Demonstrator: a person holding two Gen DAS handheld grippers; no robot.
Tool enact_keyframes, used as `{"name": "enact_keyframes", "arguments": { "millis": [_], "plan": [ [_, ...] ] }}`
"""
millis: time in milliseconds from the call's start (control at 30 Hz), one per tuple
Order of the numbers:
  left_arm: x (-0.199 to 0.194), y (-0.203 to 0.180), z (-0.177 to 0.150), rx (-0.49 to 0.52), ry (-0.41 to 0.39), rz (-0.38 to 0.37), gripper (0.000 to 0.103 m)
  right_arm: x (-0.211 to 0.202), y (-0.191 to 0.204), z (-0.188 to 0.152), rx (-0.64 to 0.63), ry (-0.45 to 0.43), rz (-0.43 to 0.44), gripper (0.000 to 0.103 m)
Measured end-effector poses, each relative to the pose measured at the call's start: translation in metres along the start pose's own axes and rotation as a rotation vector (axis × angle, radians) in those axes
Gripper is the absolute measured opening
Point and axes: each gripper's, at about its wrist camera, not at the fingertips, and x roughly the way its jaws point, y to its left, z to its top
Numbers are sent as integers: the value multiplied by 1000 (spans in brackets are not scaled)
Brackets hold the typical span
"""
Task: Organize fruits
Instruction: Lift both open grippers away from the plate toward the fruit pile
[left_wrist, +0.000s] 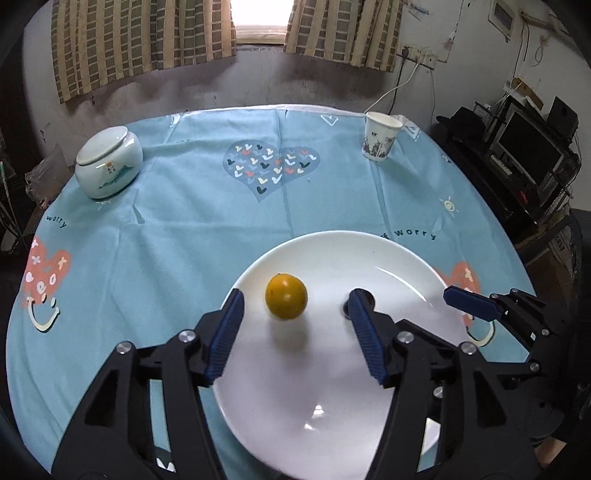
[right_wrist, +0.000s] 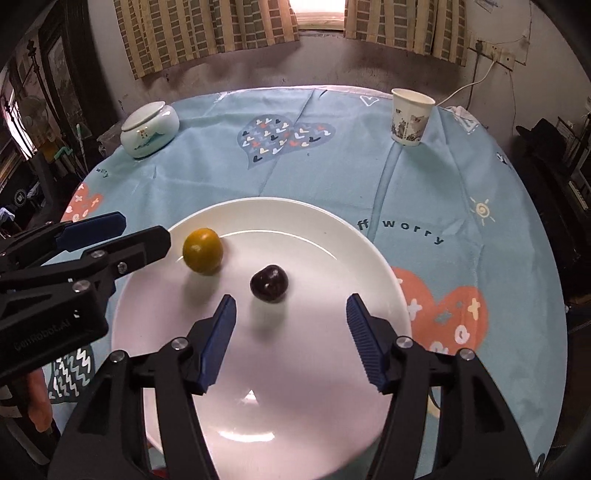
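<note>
Resting on the white plate (right_wrist: 332, 236) near the table's front edge, yellow-orange fruit (right_wrist: 202, 251) left of dark fruit (right_wrist: 269, 283), under left gripper (left_wrist: 295, 310) and right gripper (right_wrist: 291, 314), jaws spread, clasping nothing.

Bright daylight is pouring in through the window (left_wrist: 260, 18) at the back, blowing it out pretty much white. Checked curtains (left_wrist: 140, 40) are hanging on both sides of that window, over a grubby grey wall (left_wrist: 229, 81). To the right of the window a wall socket (left_wrist: 419, 55) is sitting with a white cable (left_wrist: 395, 88) dangling down from it. Further right of the window, dark shelving (left_wrist: 524, 155) is holding electronics. The worktop (left_wrist: 207, 221) below the window is wearing a light blue cloth with hearts.
</note>
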Motion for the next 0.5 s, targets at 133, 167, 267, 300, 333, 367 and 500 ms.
{"name": "enact_keyframes", "arguments": {
  "millis": [133,167,267,300,333,367,500],
  "plan": [
    [-54,-6,-21,27,-75,6,91,-48,10,-22,-11,-41,14,63],
    [-68,-8,-31,36,-89,13,93,-56,13,-28,-13,-47,16,63],
    [-97,-11,-60,54,-111,23,96,-82,24,-53,-23,-57,30,63],
    [-105,-11,-71,57,-117,20,97,-90,27,-62,-25,-63,37,63],
    [-110,-11,-81,58,-120,20,97,-98,31,-73,-26,-70,41,63],
    [-117,-11,-95,56,-124,22,98,-104,34,-84,-25,-77,44,64],
    [-128,-2,-138,23,-123,36,99,-122,46,-127,-25,-92,37,76]
  ]
}}
